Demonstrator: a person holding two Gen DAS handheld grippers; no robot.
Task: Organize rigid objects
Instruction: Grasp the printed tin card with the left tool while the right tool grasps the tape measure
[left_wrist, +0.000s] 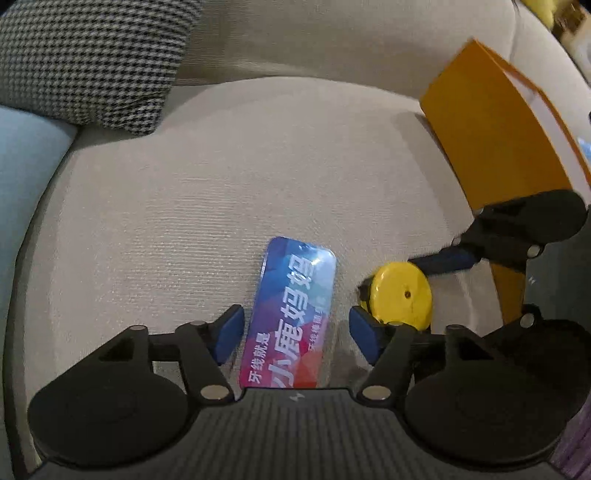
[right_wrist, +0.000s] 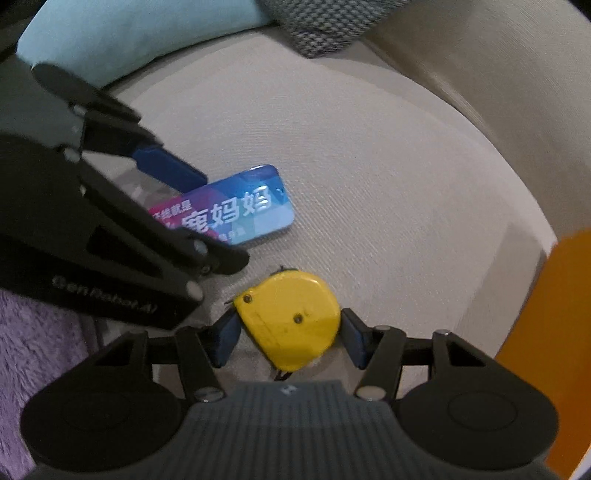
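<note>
I have both tongs pointed down at the sofa cushion (left_wrist: 229, 177). My left tongs (left_wrist: 295, 334) stand open astride the blue floss-pick box (left_wrist: 295, 314); my right tongs (right_wrist: 290, 334) bracket the yellow tape measure (right_wrist: 290, 317), pads seemingly touching, ready to lift toward the orange box (left_wrist: 491, 129).

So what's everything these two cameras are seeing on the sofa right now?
flat box: one, blue and pink with white lettering, lying on the seat between the left gripper's fingers
tape measure: one, yellow, on the seat between the right gripper's fingers
orange box: one, standing at the seat's right edge
checked cushion: one, black and white, back left
light blue cushion: one, beside the checked one
sofa seat: beige
purple fuzzy fabric: near edge
left gripper: black, blue pads, open
right gripper: black, blue pads, around the tape measure
</note>
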